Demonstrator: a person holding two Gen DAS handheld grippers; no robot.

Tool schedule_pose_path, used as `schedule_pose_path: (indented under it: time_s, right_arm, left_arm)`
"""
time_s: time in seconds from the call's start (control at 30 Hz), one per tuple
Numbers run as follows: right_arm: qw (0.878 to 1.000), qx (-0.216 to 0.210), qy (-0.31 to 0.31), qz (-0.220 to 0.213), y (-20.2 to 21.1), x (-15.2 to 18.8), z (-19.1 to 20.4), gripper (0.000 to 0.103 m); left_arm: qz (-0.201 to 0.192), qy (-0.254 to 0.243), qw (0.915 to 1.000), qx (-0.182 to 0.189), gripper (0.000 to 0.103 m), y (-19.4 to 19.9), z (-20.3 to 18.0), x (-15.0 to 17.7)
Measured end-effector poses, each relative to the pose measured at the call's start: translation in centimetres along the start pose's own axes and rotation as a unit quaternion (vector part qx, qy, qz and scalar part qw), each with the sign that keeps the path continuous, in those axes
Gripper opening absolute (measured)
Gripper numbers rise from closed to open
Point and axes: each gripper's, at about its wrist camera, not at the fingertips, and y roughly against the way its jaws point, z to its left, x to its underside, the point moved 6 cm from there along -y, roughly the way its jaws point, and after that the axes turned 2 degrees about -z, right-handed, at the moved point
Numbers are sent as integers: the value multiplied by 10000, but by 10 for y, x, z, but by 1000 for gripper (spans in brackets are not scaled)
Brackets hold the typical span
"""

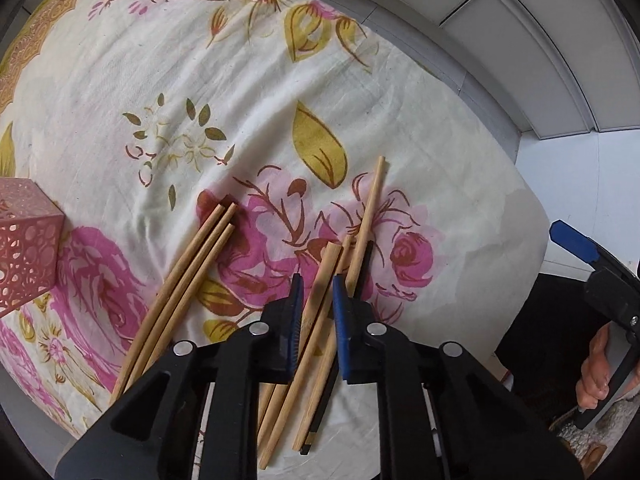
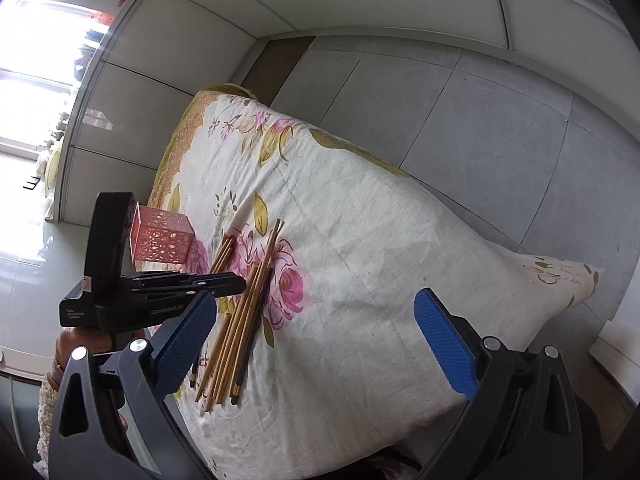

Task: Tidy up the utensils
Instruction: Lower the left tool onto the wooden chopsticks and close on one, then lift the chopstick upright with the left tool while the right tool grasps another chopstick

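Several wooden chopsticks and a dark one lie scattered on a floral cloth. My left gripper points steeply down over the right-hand bunch, its blue pads shut on a light wooden chopstick near its upper end. A pink perforated holder stands upright at the left. In the right wrist view the left gripper reaches over the chopsticks beside the pink holder. My right gripper hangs open above the cloth's near part, with nothing between its fingers.
The cloth covers a small table and droops over its edges. Grey floor tiles lie beyond it, and white cabinet panels stand behind. A person's hand grips the right tool's handle at the right edge.
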Motion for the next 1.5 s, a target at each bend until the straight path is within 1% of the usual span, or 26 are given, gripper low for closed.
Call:
schedule_pose_path:
  time_s: [0.1, 0.2, 0.27, 0.37, 0.47, 0.53, 0.6, 0.63, 0.73, 0.77, 0.83, 0.87, 0.93, 1.0, 1.03, 1.07, 1.1, 1.13, 1.17, 1.2, 1.3, 1.33, 1.37, 1.43, 1.47, 1.5]
  right_arm:
    - [10000, 23, -18, 64, -2, -1, -3, 96]
    - [9999, 36, -82, 101, -2, -2, -5, 96]
    - [9999, 14, -99, 104, -1, -1, -5, 96]
    - [10000, 18, -41, 86, 0, -1, -4, 96]
    - [9999, 32, -10, 105, 0, -1, -3, 96]
    - [9999, 63, -28, 96, 0, -2, -5, 96]
    - [9999, 79, -50, 129, -2, -2, -6, 96]
    - [9998, 81, -51, 158, -3, -1, -5, 96]
    - [9994, 283, 34, 208, -6, 0, -4, 96]
    - [9990, 375, 53, 241, -8, 0, -3, 96]
    - [9973, 682, 67, 253, -12, -3, -1, 96]
    - [9970, 720, 24, 287, -16, -5, 2, 96]
    - [9957, 759, -91, 531, -28, -12, 10, 96]
    - [9930, 810, -179, 836, -43, -18, 21, 96]
    - [9918, 741, -191, 1025, -53, -19, 29, 95]
    - [9897, 699, -214, 1233, -65, -20, 38, 91]
    - [9879, 775, -211, 1326, -73, -19, 45, 85]
    - [9868, 786, -162, 1406, -82, -20, 54, 82]
    - [9847, 819, -79, 1536, -91, -19, 62, 74]
    - [9816, 922, -8, 1673, -102, -18, 68, 61]
    - [9735, 1316, 82, 1869, -122, -17, 76, 52]
    - [9719, 1472, 156, 1831, -126, -17, 78, 50]
    - [9710, 1572, 194, 1790, -129, -18, 80, 49]
    - [9715, 1641, 186, 1700, -134, -21, 85, 45]
    - [9716, 1655, 213, 1679, -138, -22, 90, 37]
    - [9700, 1708, 215, 1715, -142, -23, 92, 32]
  left_arm:
    - [-52, -20, 9999, 113, 11, 2, 0, -4]
    - [31, -89, 9999, -37, 11, -3, 2, -11]
    - [81, -144, 9999, -28, 11, -6, 0, -13]
    - [76, -223, 9996, -133, 10, -8, -4, -15]
    - [160, -326, 9989, -299, 11, -15, -2, -9]
    - [134, -345, 9990, -252, 11, -16, -6, -1]
    - [82, -208, 9995, -204, 11, -15, -4, -2]
    - [53, -219, 9994, -274, 11, -14, -5, 0]
    - [-205, -306, 9973, -630, 8, -17, -13, 6]
    - [-333, -188, 9973, -634, 8, -17, -14, 7]
    - [-630, 170, 9966, -501, 8, -14, -7, 13]
    - [-837, 348, 9948, -458, 7, -8, -2, 17]
    - [-1320, 714, 9885, -160, 7, 12, 4, 25]
    - [-1769, 889, 9802, 83, 7, 38, 7, 39]
    - [-1978, 982, 9752, 162, 7, 51, 9, 46]
    - [-2192, 1079, 9694, 229, 7, 64, 12, 54]
    - [-2410, 1175, 9629, 302, 7, 77, 15, 63]
    - [-2630, 1268, 9557, 363, 6, 90, 16, 71]
    - [-2839, 1357, 9482, 442, 6, 102, 17, 76]
    - [-3069, 1443, 9392, 534, 6, 114, 19, 84]
    - [-3602, 1579, 9172, 633, 6, 142, 16, 98]
    - [-3707, 1600, 9125, 648, 6, 147, 15, 103]
    - [-3779, 1591, 9101, 600, 6, 155, 15, 105]
    - [-3933, 1580, 9040, 558, 6, 162, 17, 112]
    - [-4005, 1586, 9003, 619, 6, 171, 19, 120]
    - [-4061, 1569, 8979, 645, 6, 173, 20, 126]
